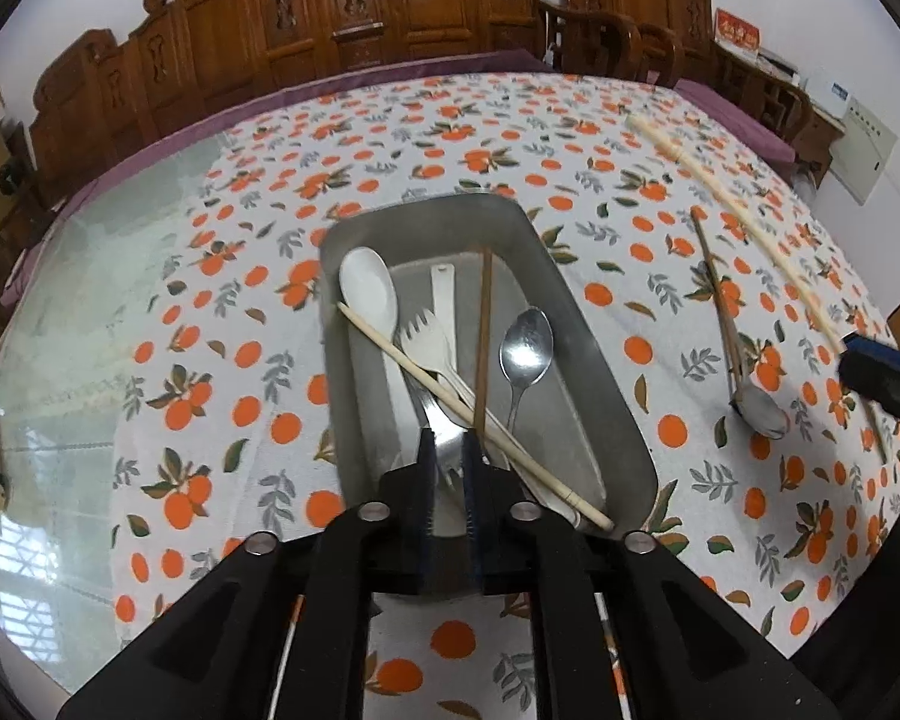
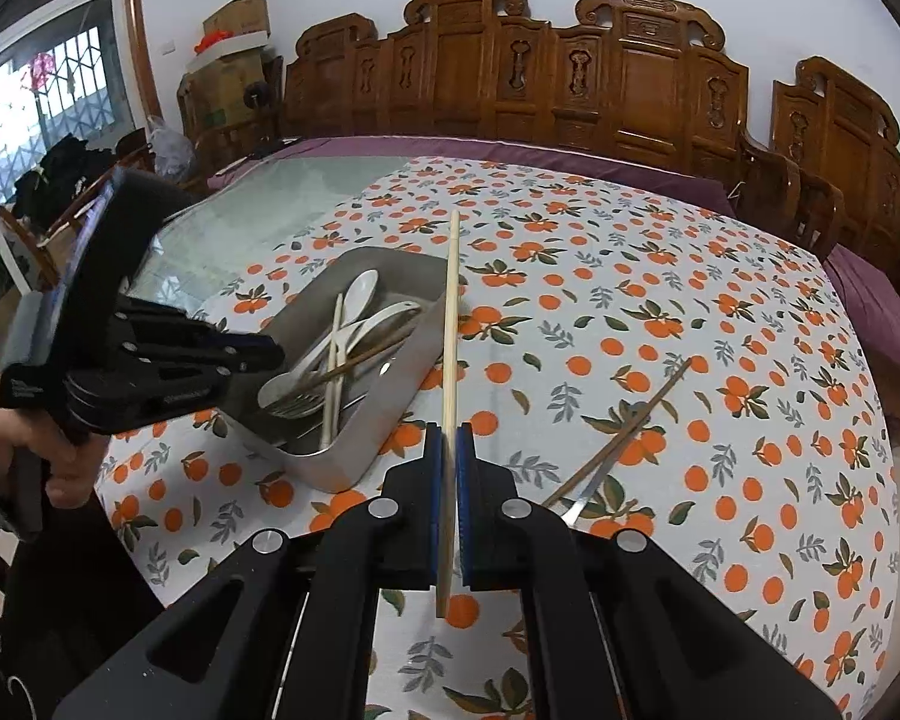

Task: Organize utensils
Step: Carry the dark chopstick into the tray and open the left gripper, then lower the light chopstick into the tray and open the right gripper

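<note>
Now pale chopstick (image 2: 450, 324) in right gripper (image 2: 449, 468) points away, lengthwise.

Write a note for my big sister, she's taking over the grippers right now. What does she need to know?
Left gripper: over the near end of the metal tray, jaws slightly apart astride a metal fork, apparently letting go.
Right gripper: shut on a pale chopstick, lifted beside the tray.
Done: white spoon, metal spoon, forks and two chopsticks lie in the tray.
Left: drop in the held chopstick, then fetch the brown chopstick and the spoon lying on the tablecloth.
</note>
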The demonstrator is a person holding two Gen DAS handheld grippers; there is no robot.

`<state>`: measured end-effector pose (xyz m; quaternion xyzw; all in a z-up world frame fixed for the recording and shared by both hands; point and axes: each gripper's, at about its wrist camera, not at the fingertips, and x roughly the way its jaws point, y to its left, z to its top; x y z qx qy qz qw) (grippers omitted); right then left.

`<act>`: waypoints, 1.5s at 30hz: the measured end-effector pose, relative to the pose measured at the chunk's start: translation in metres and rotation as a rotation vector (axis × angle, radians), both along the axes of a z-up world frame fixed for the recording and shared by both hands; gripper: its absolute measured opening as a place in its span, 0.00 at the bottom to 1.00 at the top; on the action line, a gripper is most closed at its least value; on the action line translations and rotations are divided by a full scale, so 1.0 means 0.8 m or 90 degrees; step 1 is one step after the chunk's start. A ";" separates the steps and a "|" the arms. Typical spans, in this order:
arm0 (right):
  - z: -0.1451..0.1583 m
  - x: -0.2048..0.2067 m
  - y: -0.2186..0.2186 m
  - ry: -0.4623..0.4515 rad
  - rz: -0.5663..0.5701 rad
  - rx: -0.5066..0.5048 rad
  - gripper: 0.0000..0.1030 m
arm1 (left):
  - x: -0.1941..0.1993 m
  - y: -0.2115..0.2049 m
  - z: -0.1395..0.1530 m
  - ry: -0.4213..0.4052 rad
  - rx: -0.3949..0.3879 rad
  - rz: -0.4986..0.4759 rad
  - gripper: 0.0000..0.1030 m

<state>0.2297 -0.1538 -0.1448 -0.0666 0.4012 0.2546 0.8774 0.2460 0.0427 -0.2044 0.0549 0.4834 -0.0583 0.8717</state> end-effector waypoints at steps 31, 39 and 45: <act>-0.042 0.067 0.126 0.094 0.009 0.032 0.06 | -0.069 0.138 0.069 -0.150 -0.064 0.092 0.88; -0.065 0.089 0.145 0.142 -0.018 0.049 0.06 | -0.071 0.135 0.070 -0.149 -0.064 0.086 0.88; -0.070 0.087 0.150 0.151 -0.005 0.064 0.08 | -0.072 0.130 0.070 -0.149 -0.062 0.079 0.88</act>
